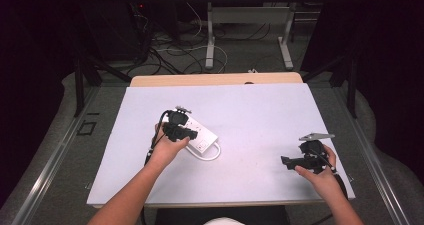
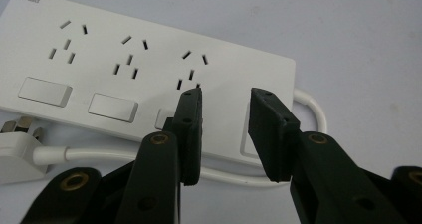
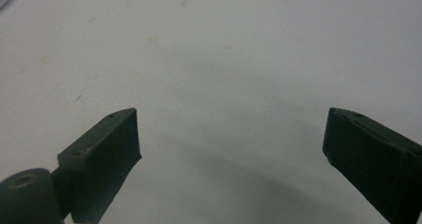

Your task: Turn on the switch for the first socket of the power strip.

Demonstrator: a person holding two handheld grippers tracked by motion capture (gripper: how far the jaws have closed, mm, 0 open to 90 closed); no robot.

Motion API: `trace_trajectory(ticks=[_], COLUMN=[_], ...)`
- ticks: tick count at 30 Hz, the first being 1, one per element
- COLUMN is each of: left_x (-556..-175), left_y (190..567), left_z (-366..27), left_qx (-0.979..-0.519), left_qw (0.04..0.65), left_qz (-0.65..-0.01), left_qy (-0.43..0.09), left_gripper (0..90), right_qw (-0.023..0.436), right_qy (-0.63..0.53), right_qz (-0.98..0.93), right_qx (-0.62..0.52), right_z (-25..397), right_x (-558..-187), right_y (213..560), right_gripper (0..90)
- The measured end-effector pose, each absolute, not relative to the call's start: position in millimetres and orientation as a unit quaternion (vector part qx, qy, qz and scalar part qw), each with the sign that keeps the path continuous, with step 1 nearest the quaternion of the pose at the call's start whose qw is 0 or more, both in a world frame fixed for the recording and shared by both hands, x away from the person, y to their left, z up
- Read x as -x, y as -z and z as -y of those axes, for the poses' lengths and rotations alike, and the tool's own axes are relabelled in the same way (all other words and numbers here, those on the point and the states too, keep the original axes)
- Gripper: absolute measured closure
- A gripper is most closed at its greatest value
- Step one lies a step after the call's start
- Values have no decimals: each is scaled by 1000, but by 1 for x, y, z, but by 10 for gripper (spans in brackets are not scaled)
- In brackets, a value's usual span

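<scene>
A white power strip (image 1: 202,135) lies left of the middle of the white table (image 1: 260,115). In the left gripper view the power strip (image 2: 99,59) shows three socket groups and a row of rocker switches. Its white cable (image 2: 99,155) loops along the near side to a plug (image 2: 15,147) at the left. My left gripper (image 1: 191,133) hangs just over the strip's near edge. There the left gripper (image 2: 225,95) is open, its jaws a small way apart over the end switch with nothing between them. My right gripper (image 1: 284,161) is near the table's right front. The right gripper (image 3: 231,122) stands wide open over bare table.
The strip's cable loop (image 1: 214,154) bulges toward the table's front. Beyond the far edge stands another table's legs (image 1: 210,35) among floor cables (image 1: 170,55). Metal rails (image 1: 55,155) run along both sides of the table.
</scene>
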State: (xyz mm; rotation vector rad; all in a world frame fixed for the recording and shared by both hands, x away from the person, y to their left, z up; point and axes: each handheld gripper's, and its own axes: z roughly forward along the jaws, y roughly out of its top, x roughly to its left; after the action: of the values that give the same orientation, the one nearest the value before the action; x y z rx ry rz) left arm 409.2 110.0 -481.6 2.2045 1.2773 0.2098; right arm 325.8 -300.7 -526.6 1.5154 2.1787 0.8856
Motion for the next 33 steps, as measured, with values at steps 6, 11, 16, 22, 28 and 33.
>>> trace_trajectory(ticks=[6,11,16,22,28,33], left_x=[-406,-403,-399,-395,-390,-385], left_y=[475,471,469,466,464,462], left_z=[-110,-112,-115,-122,-129,-134], left_qx=[-826,-827,-826,-826,-828,-827], left_qw=[293,297,300,305,306,309], left_qz=[-477,-472,-472,-468,-462,-461], left_qy=[-73,-71,-71,-72,-79,-93], left_gripper=[602,568,516,454,401,377], right_qw=[174,175,175,175,174,174], right_qy=[-311,-312,-313,-312,-310,-312], right_qz=[-768,-768,-769,-769,-769,-769], right_qx=[-532,-531,-529,-530,-531,-531], right_z=[301,301,301,301,301,300], right_x=[-326,-326,-326,-325,-325,-325], right_y=[527,526,526,527,527,526], right_gripper=[72,72,72,71,72,72])
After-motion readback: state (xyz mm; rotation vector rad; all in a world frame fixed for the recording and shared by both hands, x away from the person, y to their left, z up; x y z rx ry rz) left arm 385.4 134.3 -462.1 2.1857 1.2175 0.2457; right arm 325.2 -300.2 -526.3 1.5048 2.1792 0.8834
